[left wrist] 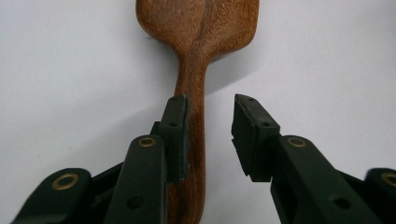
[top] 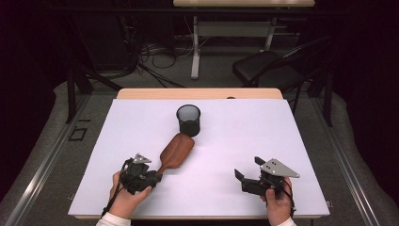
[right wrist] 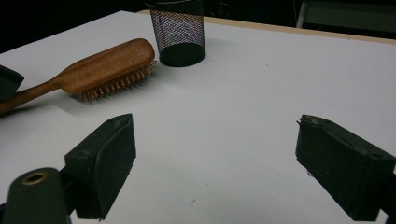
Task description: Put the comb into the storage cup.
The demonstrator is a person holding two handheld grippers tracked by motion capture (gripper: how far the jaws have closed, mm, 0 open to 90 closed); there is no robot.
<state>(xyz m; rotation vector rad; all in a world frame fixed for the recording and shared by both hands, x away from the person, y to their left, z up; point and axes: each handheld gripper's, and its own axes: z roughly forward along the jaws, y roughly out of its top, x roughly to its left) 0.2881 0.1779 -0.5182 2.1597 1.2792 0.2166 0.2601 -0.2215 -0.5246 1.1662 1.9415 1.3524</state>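
Note:
A brown wooden hairbrush [top: 176, 149] lies bristles down on the white table [top: 263, 132], with its handle pointing toward the person's left hand. My left gripper [top: 158, 178] is open with its jaws on either side of the handle [left wrist: 192, 116]. In the left gripper view, the left jaw of that gripper [left wrist: 210, 105] touches the wood and the right jaw stands apart from it. My right gripper [top: 248, 168] is held low at the front right, wide open and holding nothing [right wrist: 212, 126]. In the right gripper view the hairbrush [right wrist: 107, 63] lies at the upper left.
A black mesh cup [top: 188, 120] stands upright just beyond the brush head, and it appears as the mesh cup [right wrist: 180, 32] in the right gripper view. Behind the table are a dark chair [top: 268, 68], cables on the floor and another desk's legs [top: 195, 47].

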